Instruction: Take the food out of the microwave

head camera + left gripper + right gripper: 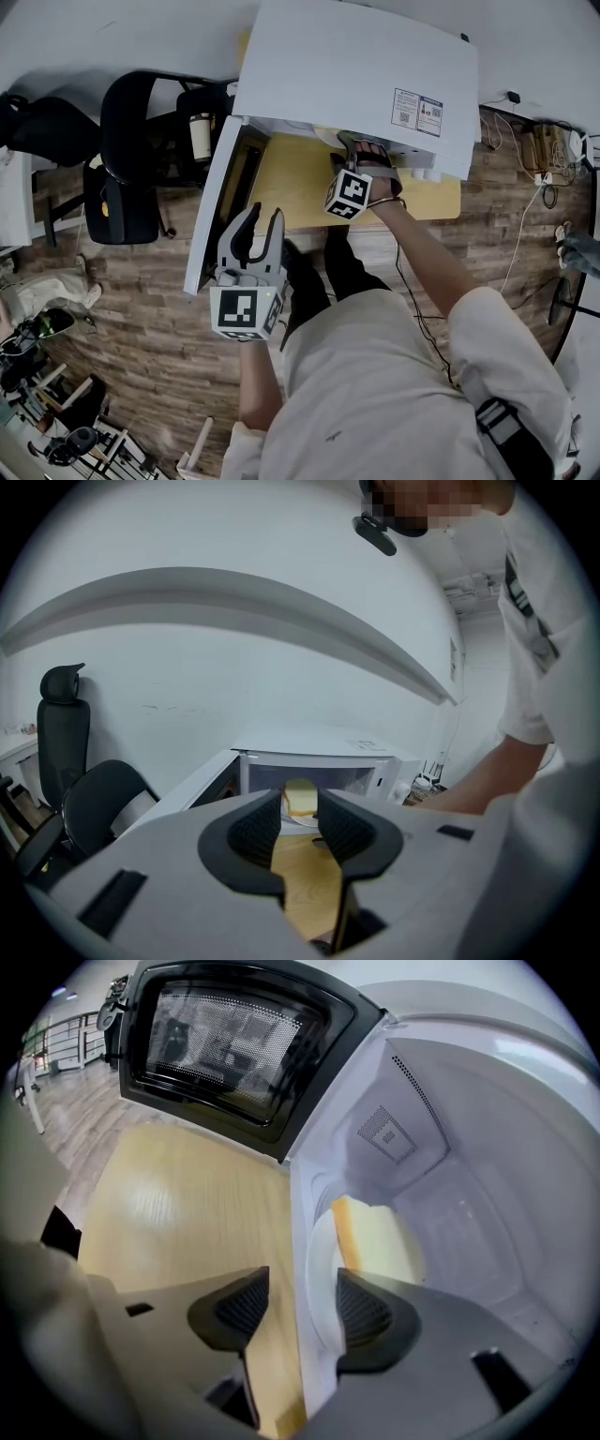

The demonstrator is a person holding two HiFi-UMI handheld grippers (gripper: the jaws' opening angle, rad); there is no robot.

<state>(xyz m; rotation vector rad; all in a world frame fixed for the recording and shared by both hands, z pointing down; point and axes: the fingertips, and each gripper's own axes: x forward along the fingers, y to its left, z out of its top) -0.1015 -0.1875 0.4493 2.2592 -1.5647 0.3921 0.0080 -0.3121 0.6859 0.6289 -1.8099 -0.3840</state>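
Observation:
The white microwave stands on a wooden table with its door swung open to the left. Inside, a pale yellow slice of food lies on a white plate; the food also shows in the left gripper view. My right gripper is at the oven's mouth, open, with the plate's near rim between its jaws and no pad pressing on it. In the head view its tips are hidden under the oven's top. My left gripper is open and empty, held back in front of the door.
A black office chair stands left of the table, with a cup beside it. Cables trail over the wood floor at the right. The open door bounds the left side of the oven's mouth.

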